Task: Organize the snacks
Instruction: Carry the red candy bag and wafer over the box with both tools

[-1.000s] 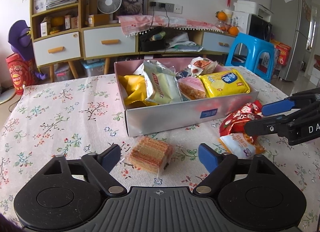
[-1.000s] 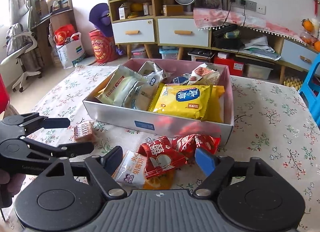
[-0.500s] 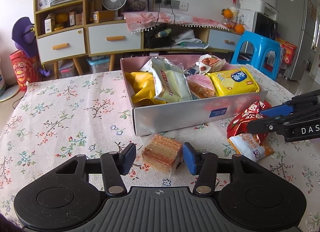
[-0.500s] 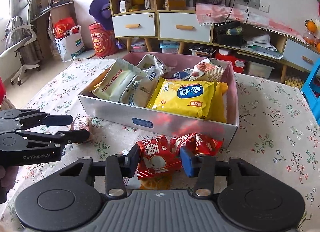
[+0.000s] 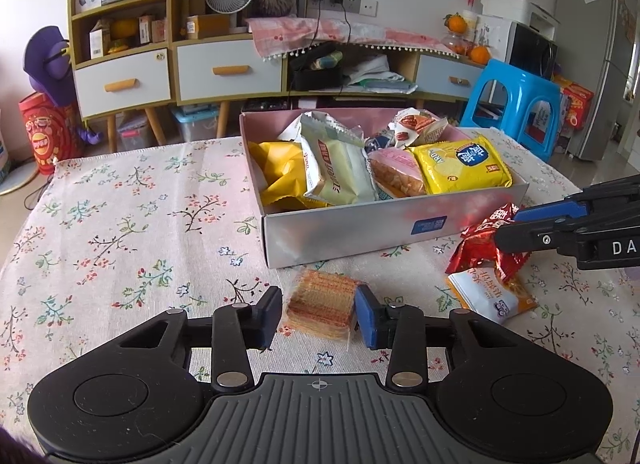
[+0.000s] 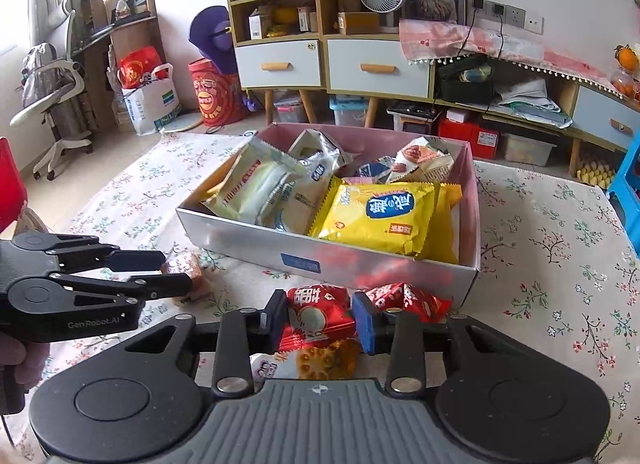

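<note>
— Both grippers first, please. What does each have?

— Low in the left wrist view, my left gripper is closed around the wafer pack, a blue pad against each short side; the pack looks to be resting on the surface in front of the box. Low in the right wrist view, my right gripper is clamped on the red snack bag, which lies on top of an orange-and-white packet.

— How will they handle?

— Wafers: light, I'd judge, but brittle under thin clear film. I'd squeeze only enough to lift, across the block's flat sides, not its corners. The red bag is crinkly foil, puffy and slick; it will give under the pads, so I'd hold it across the middle rather than by a sealed edge.

— And further off?

— At mid-frame the box is already crowded: a yellow biscuit pack on its right side, a pale cream pack to the left. I'd look for a gap.
</note>
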`<action>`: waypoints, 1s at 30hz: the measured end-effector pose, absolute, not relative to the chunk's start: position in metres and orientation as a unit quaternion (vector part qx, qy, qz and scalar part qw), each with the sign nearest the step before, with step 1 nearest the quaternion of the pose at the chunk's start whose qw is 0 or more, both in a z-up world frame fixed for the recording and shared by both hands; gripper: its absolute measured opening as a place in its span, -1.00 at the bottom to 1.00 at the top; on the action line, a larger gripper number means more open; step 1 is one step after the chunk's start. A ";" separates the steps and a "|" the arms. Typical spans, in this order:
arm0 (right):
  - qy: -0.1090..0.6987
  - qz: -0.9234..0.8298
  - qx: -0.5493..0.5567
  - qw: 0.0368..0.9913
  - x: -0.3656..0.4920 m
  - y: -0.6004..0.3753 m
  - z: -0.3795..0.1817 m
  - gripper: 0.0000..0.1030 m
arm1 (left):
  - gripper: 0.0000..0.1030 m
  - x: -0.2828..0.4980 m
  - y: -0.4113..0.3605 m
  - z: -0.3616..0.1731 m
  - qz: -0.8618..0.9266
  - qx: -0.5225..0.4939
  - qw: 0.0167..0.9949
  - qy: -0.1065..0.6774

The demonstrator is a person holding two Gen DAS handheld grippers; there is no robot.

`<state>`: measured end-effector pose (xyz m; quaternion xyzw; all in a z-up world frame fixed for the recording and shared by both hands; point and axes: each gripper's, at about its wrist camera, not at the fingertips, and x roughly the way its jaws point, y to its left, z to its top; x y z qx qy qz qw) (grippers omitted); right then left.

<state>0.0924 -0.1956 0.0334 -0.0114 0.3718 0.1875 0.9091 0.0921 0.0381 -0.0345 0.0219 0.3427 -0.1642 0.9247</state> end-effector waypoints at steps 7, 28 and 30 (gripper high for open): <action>0.374 0.189 -0.016 0.908 0.092 -0.194 0.033 -0.55 | -0.29 0.090 0.036 -0.031 -0.168 0.020 0.923 0.345; 0.333 0.207 0.020 0.920 0.084 -0.198 0.065 -0.56 | -0.30 0.085 0.037 0.000 -0.186 -0.012 0.928 0.322; 0.326 0.206 0.026 0.922 0.084 -0.200 0.069 -0.56 | -0.30 0.086 0.036 0.004 -0.186 -0.017 0.929 0.319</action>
